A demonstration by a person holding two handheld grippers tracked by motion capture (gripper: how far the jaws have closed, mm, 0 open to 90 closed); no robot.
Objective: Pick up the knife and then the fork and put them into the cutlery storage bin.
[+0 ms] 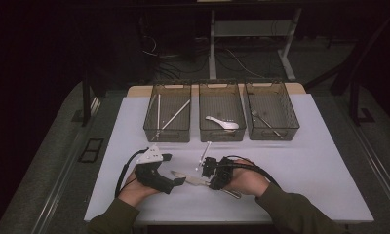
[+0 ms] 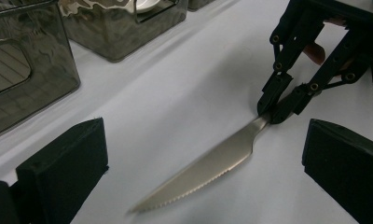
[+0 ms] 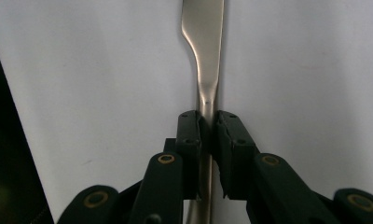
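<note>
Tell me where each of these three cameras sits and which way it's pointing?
High view: sits above the person's side, looking forward and down on the table and three bins; both forearms, the left gripper and right gripper show.
Left gripper view: rides the left gripper, looking between its open jaws at the knife, with the right gripper beyond.
Right gripper view: rides the right gripper, looking along jaws clamped on the knife's neck.
All three share the knife.

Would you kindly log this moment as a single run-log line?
right gripper: shut on knife at its neck | left gripper: open, holding nothing | knife: lying on table | three bins behind
</note>
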